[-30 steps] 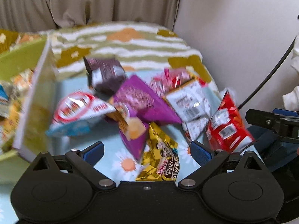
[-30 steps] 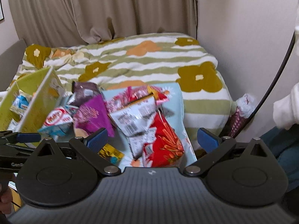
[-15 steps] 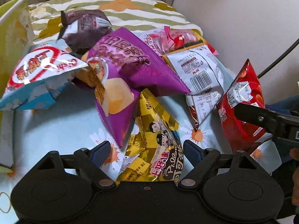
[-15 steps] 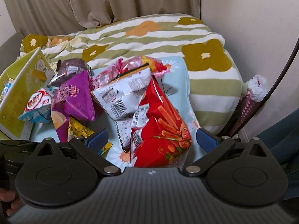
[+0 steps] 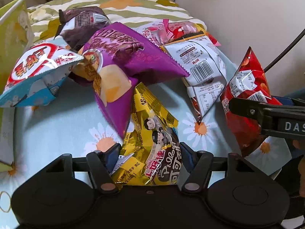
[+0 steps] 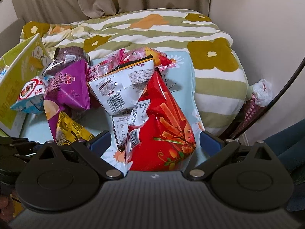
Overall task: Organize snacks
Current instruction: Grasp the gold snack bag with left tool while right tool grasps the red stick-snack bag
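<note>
A pile of snack bags lies on a light blue daisy cloth (image 5: 57, 126). My left gripper (image 5: 148, 154) has closed in on a yellow snack bag (image 5: 150, 133), its blue pads pressing both sides of it. A purple chip bag (image 5: 122, 61) lies on top of the yellow bag's far end. My right gripper (image 6: 154, 143) is open, its fingers on either side of a red snack bag (image 6: 164, 131), not touching it. The red bag also shows in the left wrist view (image 5: 246, 87), with a right finger (image 5: 266, 114) in front of it.
A white bag with a barcode (image 6: 122, 89), a pink bag (image 6: 137, 57), a dark brown bag (image 5: 82, 22) and a blue-white bag (image 5: 36, 72) lie in the pile. A green carton (image 6: 21, 80) with snacks stands at the left. A striped flowered quilt (image 6: 152, 28) lies behind, a wall at the right.
Both grippers moved forward and down to the pile. The left jaws narrowed from wide open onto the yellow bag. The right gripper now straddles the red bag.
</note>
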### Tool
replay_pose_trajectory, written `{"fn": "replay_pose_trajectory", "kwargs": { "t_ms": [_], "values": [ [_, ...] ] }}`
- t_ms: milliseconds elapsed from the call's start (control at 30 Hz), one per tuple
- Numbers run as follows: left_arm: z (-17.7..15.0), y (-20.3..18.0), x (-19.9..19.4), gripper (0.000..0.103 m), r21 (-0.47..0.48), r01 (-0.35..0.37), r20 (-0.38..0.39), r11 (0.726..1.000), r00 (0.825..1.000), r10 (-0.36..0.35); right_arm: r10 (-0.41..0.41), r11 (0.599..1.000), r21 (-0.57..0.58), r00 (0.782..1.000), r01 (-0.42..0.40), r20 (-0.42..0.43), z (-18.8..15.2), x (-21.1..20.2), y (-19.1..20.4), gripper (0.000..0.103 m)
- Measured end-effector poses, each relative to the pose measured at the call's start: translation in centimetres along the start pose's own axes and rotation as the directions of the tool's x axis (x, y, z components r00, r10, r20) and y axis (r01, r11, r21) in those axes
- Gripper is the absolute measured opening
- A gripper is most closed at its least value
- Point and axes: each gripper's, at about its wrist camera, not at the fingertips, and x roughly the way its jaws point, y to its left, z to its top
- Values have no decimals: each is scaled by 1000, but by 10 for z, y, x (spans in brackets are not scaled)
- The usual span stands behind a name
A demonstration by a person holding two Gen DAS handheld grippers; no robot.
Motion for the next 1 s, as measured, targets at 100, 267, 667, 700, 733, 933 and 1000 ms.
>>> {"fn": "replay_pose_trajectory", "kwargs": {
  "t_ms": [100, 267, 667, 700, 733, 933, 1000],
  "values": [
    [-5, -1, -4, 69, -2, -15, 2, 1000, 1000, 15, -6, 1000, -13, 1000, 6, -7, -2, 3, -1, 103],
    [-12, -6, -14, 69, -3, -31, 20, 1000, 999, 31, -4, 1000, -23, 1000, 4, -16, -4, 9, -3, 103],
    [-24, -11, -39, 69, -20, -60, 72, 998, 996, 61, -9, 995, -100, 1000, 8, -17, -10, 10, 2, 84],
    [-25, -11, -41, 69, -22, -63, 75, 998, 995, 64, -10, 995, -96, 1000, 8, -19, -10, 9, 2, 83],
    [-26, -12, -43, 69, -23, -65, 78, 998, 995, 67, -13, 996, -90, 1000, 11, -19, -11, 8, 1, 82],
    [-27, -14, -60, 69, -33, -76, 104, 997, 991, 79, -9, 998, -59, 1000, 8, -17, -17, -10, -6, 78],
    [-28, -15, -69, 69, -36, -77, 116, 996, 990, 81, -4, 999, -50, 1000, 3, -14, -18, -18, -8, 76]
  ]
}}
